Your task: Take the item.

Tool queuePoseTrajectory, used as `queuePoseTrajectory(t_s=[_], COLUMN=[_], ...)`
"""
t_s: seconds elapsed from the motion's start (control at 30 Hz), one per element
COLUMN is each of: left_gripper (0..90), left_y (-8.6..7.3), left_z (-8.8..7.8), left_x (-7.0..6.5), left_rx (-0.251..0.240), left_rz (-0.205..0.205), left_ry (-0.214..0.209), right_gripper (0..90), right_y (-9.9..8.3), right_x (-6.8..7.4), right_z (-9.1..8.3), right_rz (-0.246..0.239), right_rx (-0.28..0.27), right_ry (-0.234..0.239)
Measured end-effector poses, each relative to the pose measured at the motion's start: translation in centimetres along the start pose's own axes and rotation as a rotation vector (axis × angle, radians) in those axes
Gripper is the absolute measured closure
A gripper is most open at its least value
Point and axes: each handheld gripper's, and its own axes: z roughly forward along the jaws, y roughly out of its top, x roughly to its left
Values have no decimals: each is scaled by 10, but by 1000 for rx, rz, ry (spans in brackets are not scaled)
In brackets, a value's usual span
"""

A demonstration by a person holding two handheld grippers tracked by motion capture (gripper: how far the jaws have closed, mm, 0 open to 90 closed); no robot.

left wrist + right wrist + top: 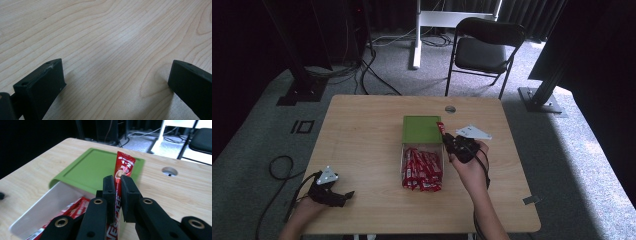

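Observation:
A red coffee-stick packet [124,165] stands upright between the jaws of my right gripper [118,180], which is shut on it. In the high view that gripper [447,138] holds the packet [441,127] just right of a white box [403,150] with a green lid [420,129] slid to its far half. Several more red packets [422,170] lie in the box's open near part and spill over its front. My left gripper [347,195] rests low at the table's near left, jaws wide apart over bare wood [115,50], holding nothing.
The wooden table [362,130] has a round cable hole [450,109] near its far edge. A black folding chair [484,47] stands beyond the table. Black frame posts and cables lie on the grey carpet around it.

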Motion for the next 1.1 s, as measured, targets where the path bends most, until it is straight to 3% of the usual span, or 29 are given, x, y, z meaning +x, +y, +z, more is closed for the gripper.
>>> queuePoseTrajectory(t_s=[0.4, 0.7, 1.1], left_gripper=[14, 14, 14], left_y=[0, 0, 0], left_z=[0, 0, 0], left_x=[0, 0, 0], left_rx=[0, 1, 1], left_rz=[0, -1, -2], left_ry=[0, -1, -1], right_gripper=[829, 830, 829], right_y=[-23, -49, -72], right_x=[-24, -38, -43], right_z=[10, 32, 55], right_rz=[48, 99, 134], right_rx=[4, 31, 69], right_ry=[-110, -143, -182])
